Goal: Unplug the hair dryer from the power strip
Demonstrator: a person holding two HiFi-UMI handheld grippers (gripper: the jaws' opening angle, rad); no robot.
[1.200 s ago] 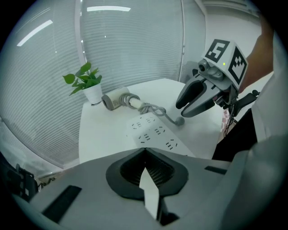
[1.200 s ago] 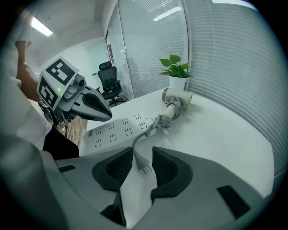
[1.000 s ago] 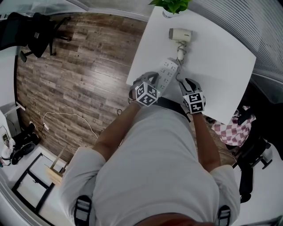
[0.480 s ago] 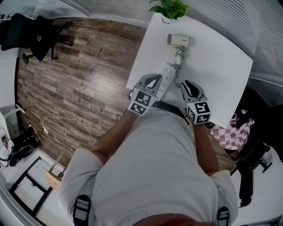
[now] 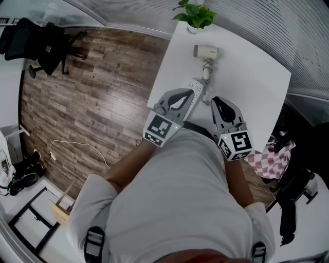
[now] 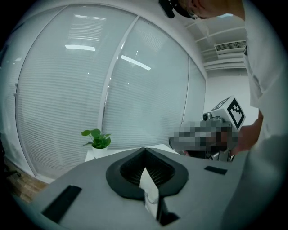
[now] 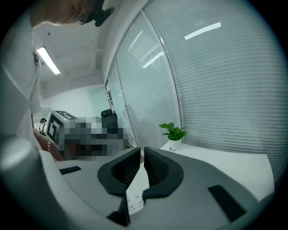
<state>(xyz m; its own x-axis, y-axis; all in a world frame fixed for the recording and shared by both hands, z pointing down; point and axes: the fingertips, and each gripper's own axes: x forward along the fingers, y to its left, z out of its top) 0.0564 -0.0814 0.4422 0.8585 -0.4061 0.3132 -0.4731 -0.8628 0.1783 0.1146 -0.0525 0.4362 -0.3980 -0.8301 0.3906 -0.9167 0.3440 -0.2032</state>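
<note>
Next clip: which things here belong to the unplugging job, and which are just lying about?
Job in hand:
hair dryer
power strip
white table they lie on

Lying about:
potted plant
office chair
checked cloth
white cable on the floor

My left gripper (image 6: 144,149) shows its grey body and black ribbed jaws closed tip to tip, with a white sliver visible through the gap lower down. Beyond them I see a small green leafy plant in a white pot (image 6: 96,140) standing on the white tabletop (image 6: 110,152), before pale slatted window blinds (image 6: 90,81)
</note>
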